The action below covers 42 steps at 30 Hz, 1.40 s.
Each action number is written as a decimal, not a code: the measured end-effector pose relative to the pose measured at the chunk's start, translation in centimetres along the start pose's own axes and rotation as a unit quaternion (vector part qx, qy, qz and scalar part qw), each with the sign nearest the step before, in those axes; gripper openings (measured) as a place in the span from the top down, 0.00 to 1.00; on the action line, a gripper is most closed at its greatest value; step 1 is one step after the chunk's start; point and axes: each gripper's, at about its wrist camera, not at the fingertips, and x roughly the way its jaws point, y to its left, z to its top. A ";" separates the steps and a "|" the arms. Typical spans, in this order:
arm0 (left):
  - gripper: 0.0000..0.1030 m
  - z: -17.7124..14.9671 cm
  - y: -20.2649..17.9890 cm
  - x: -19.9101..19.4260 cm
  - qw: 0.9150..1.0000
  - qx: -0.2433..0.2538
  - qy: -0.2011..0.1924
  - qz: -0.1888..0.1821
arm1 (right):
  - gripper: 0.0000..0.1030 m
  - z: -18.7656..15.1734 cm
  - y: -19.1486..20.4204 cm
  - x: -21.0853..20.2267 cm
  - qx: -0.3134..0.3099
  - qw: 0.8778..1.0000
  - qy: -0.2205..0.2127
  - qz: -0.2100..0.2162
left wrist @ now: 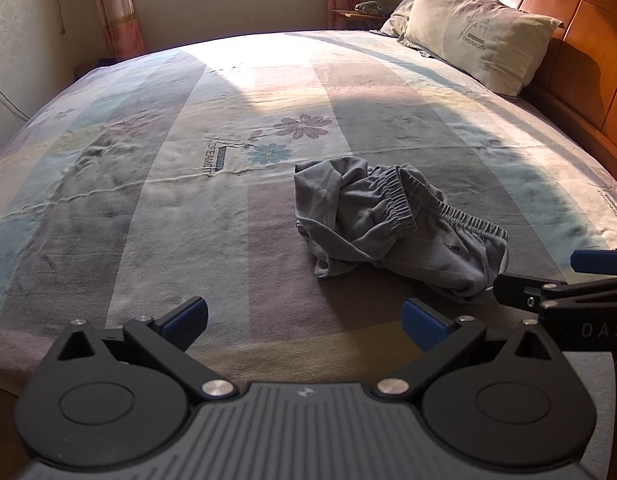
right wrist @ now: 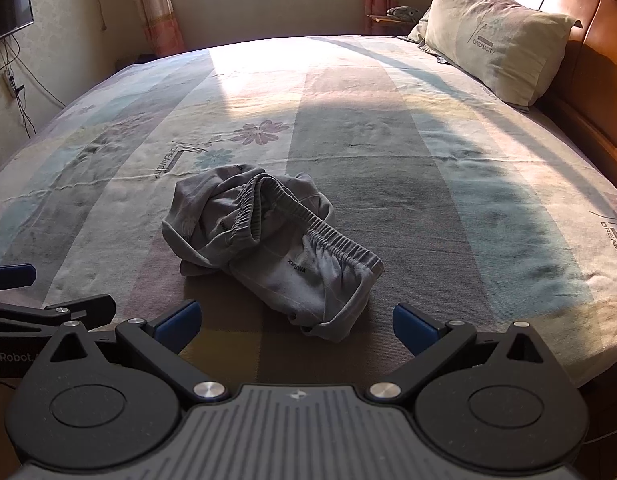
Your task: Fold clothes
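Observation:
A crumpled pair of grey shorts [left wrist: 392, 224] with an elastic waistband lies bunched on the bed [left wrist: 188, 184], just ahead and to the right of my left gripper [left wrist: 304, 322]. That gripper hovers over the near edge, open and empty. In the right wrist view the same shorts [right wrist: 268, 244] lie directly ahead of my right gripper [right wrist: 296, 326], which is also open with nothing between its blue pads. Each gripper shows in the other's view: the right gripper [left wrist: 556, 280] at the right edge, the left gripper [right wrist: 40, 296] at the left edge.
The bed [right wrist: 448, 184] has a striped floral sheet and wide bare space around the shorts. A pillow [left wrist: 480, 28] leans on the wooden headboard [left wrist: 588, 60] at the far right. Across the bed are a window, curtains, and a wall television [right wrist: 8, 6] with hanging cables.

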 end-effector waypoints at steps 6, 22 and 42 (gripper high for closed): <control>0.01 0.4 0.0 0.9 1.000 -0.003 0.005 0.002 | 0.00 0.4 -0.3 0.8 0.003 1.000 0.006 0.001; 0.01 1.9 -1.4 5.9 0.999 0.012 0.032 -0.009 | 0.00 1.1 -2.5 3.8 0.015 0.999 0.028 -0.011; 0.01 7.1 -0.7 14.4 0.999 0.045 0.015 -0.016 | 0.00 1.9 -6.1 8.3 0.017 0.999 0.034 -0.018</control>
